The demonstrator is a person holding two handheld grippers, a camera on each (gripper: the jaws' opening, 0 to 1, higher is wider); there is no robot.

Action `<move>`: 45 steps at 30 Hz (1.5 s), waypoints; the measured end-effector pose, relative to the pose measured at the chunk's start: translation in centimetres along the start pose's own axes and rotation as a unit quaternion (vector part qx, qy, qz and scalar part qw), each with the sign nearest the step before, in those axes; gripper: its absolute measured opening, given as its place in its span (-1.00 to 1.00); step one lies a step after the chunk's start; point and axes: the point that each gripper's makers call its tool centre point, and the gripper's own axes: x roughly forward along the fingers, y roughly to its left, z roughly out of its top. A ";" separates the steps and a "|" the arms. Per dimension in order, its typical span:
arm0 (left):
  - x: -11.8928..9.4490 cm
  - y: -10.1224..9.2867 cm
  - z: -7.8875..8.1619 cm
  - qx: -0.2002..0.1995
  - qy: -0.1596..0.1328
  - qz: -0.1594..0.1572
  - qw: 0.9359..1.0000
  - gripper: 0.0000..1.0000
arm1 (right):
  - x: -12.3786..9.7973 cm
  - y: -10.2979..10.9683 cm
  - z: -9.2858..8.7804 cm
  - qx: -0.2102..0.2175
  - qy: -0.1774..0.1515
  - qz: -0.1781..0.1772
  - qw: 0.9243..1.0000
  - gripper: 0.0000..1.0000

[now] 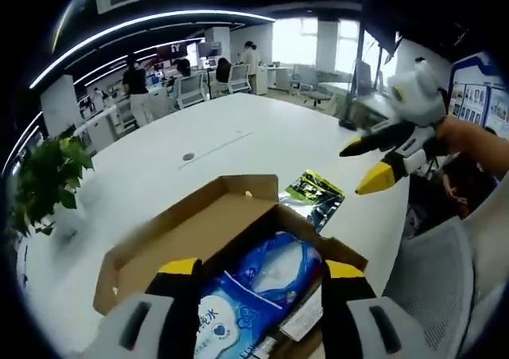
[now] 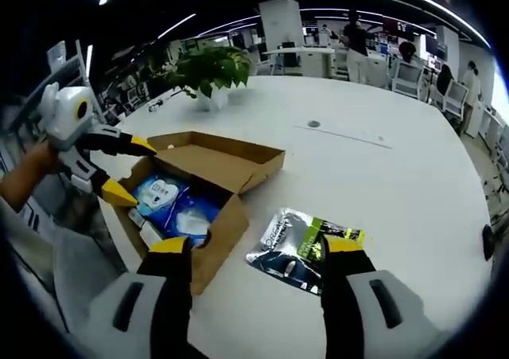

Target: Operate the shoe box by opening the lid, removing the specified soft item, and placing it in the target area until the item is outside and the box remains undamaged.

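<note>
A brown cardboard shoe box [image 1: 179,236] [image 2: 227,161] lies on the white table [image 1: 238,136] [image 2: 390,184] with its lid folded back. Inside it rests a soft blue wet-wipe pack [image 1: 248,297] [image 2: 171,204] beside a small white item. My left gripper [image 1: 262,268] hangs open just above the box's near end, its jaws either side of the pack; in the right gripper view the left gripper [image 2: 134,170] is open over the box's edge. My right gripper [image 2: 256,251] is open above the table by the box. In the left gripper view the right gripper [image 1: 362,168] hovers open, empty, to the right.
A black, green and silver foil pouch [image 1: 314,193] [image 2: 306,247] lies on the table beside the box. A potted plant [image 1: 48,176] [image 2: 211,68] stands at the table's far edge. A grey mesh chair [image 1: 437,287] is close by. People and desks fill the office behind.
</note>
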 end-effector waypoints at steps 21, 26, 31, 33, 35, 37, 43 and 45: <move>-5.2 3.3 -3.5 -0.051 -0.040 0.039 0.997 0.41 | 4.3 7.1 1.2 -0.002 -0.008 0.090 0.996 0.09; -6.3 3.6 -4.6 -0.060 -0.049 0.048 0.996 0.44 | 5.6 8.3 1.1 -0.010 -0.003 0.106 0.994 0.01; -7.1 4.1 -5.4 -0.064 -0.067 0.054 0.994 0.47 | 6.6 9.2 1.2 -0.023 0.001 0.118 0.993 -0.06; -7.4 4.3 -5.6 -0.068 -0.075 0.057 0.993 0.48 | 7.1 9.7 1.1 -0.029 0.005 0.123 0.992 -0.08; -7.7 4.5 -5.9 -0.071 -0.083 0.057 0.992 0.48 | 7.7 10.0 0.9 -0.035 0.011 0.127 0.991 -0.11; -8.0 4.6 -6.2 -0.073 -0.090 0.061 0.991 0.49 | 8.2 10.4 0.8 -0.040 0.014 0.132 0.990 -0.14; -8.8 4.9 -6.8 -0.082 -0.107 0.074 0.988 0.49 | 9.9 11.6 0.7 -0.044 0.024 0.145 0.988 -0.22; -9.0 5.1 -7.0 -0.087 -0.113 0.077 0.987 0.49 | 10.4 11.9 0.8 -0.050 0.023 0.147 0.988 -0.26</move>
